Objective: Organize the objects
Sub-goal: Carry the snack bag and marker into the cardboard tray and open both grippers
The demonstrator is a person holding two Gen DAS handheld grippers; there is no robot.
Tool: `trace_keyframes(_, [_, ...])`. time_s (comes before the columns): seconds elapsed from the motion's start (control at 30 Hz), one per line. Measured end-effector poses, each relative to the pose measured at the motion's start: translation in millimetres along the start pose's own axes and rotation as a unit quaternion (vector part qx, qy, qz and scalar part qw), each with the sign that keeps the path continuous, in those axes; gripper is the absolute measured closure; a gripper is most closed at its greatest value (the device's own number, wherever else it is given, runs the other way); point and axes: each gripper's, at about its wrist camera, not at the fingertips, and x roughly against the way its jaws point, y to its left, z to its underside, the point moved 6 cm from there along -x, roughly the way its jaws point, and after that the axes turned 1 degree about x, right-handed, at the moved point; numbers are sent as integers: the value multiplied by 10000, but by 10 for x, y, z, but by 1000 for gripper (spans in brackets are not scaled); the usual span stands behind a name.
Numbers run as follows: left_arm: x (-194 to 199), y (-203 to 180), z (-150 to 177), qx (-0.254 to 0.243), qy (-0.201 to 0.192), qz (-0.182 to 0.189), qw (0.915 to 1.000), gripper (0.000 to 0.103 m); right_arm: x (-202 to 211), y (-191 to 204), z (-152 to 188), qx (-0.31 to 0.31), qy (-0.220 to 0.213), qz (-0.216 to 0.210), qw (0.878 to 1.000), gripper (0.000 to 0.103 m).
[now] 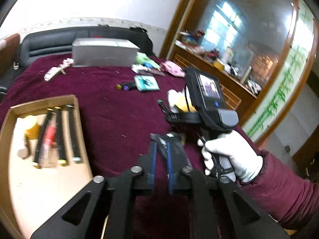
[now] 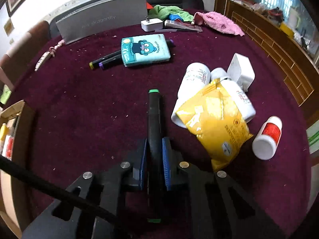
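Right tool (image 2: 154, 151): clamped on a green-capped black marker (image 2: 155, 117), blue pads pressing its barrel on both sides; marker points forward over the cloth, capped end clear of the pile beside it.
Marker, handling: judged light, stiff, smooth-barrelled; mid-barrel hold suits it, a hold near either end likely to let it swing or slip.
Left tool (image 1: 161, 155): fingers close together; a dark flat item (image 1: 169, 141) lies between the pads, blurred, so whether gripped cannot be told with certainty.
Gloved hand (image 1: 231, 155): around the right tool's handle, seen from the left wrist view.
Cardboard tray (image 1: 41, 101): near left on the table, already holding several black markers (image 1: 59, 137) laid side by side, a yellow-lidded jar (image 1: 31, 126) and a red-labelled item; likely destination for the held marker.
Table (image 2: 79, 99): covered in maroon cloth, speckled with crumbs.
Yellow packet (image 2: 213, 127): lying across two white bottles (image 2: 196, 77); crinkly, soft, best taken by an edge.
Red-labelled white bottle (image 2: 268, 137): on its side, apart from the pile; round, likely to roll.
White box (image 2: 241, 71): leaning behind the bottles.
Teal tissue pack (image 2: 144, 49): mid-table, resting over two more markers (image 2: 105, 59).
Far edge: grey box (image 2: 103, 22), white charger (image 2: 151, 23), green cloth (image 2: 167, 11), pink cloth (image 2: 219, 23).
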Motion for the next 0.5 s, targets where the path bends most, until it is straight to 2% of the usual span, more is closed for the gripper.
trace_keyframes(0.03, [-84, -47, 22, 26, 122, 37, 9999, 73, 24, -38, 31, -86, 31, -119, 9999, 91])
trace_keyframes(0.1, [-294, -110, 92, 142, 450, 97, 9988, 64, 69, -95, 74, -258, 88, -341, 9990, 91])
trace_keyframes(0.2, [-589, -104, 170, 411, 844, -26, 9956, 64, 195, -184, 160, -541, 106, -774, 9955, 91])
trace_keyframes(0.27, [-748, -67, 176, 541, 961, -174, 9938, 65, 301, -248, 235, -654, 106, -1032, 9925, 91])
trace_keyframes(0.33, [-892, -83, 176, 572, 1051, -272, 9924, 57, 398, -287, 298, -659, 66, -1224, 9903, 91])
trace_keyframes(0.4, [-1054, -155, 167, 489, 1159, -380, 9913, 55, 458, -303, 353, -631, 47, -1282, 9897, 91])
trace_keyframes(0.5, [-1332, -316, 215, 86, 1373, -616, 9886, 55, 508, -322, 420, -670, 54, -1448, 9872, 91])
